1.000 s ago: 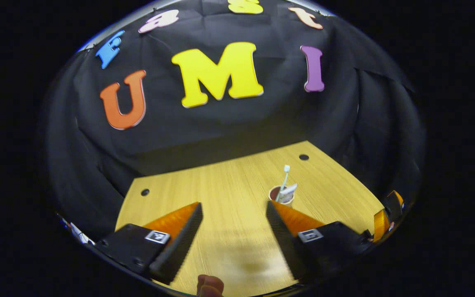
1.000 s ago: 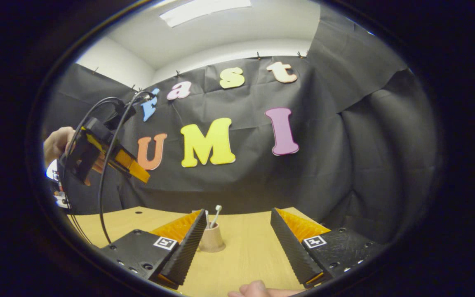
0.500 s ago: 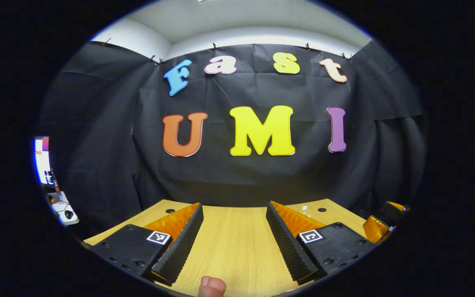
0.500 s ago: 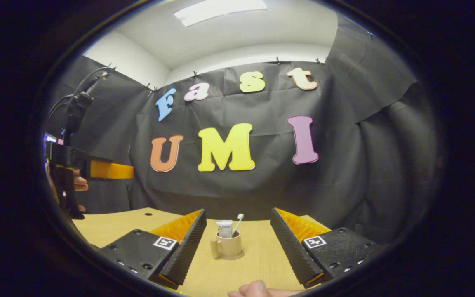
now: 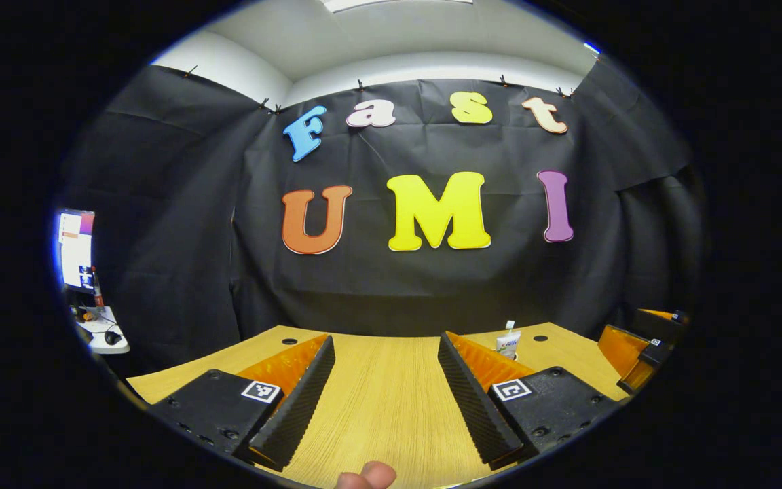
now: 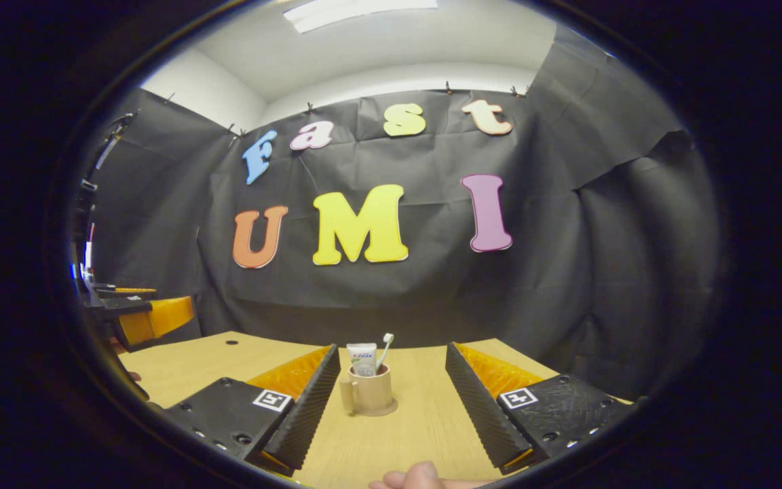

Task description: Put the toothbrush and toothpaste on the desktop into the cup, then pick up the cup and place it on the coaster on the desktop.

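A tan cup (image 6: 367,394) with its handle to the left stands upright on the wooden desktop (image 6: 418,435). The toothpaste (image 6: 364,358) and toothbrush (image 6: 385,345) stick up out of it. A slightly wider tan base shows under the cup; I cannot tell whether it is the coaster. My right gripper (image 6: 392,349) is open, and the cup stands a little ahead between its fingers, untouched. My left gripper (image 5: 385,337) is open over bare wood. In the left gripper view the toothpaste (image 5: 508,341) peeks over the right finger, which hides the cup. The left gripper (image 6: 140,316) hangs at far left.
The desktop (image 5: 384,407) has round holes (image 5: 289,341) near its back edge, which meets the black cloth wall. A side table with a monitor (image 5: 75,248) stands outside the booth at left. The right gripper (image 5: 635,339) shows at far right. A fingertip (image 5: 367,475) shows at the bottom edge.
The left gripper tilted up from looking down at the desk to level and came down beside the table. The right gripper shifted so the cup now sits centred between its fingers.
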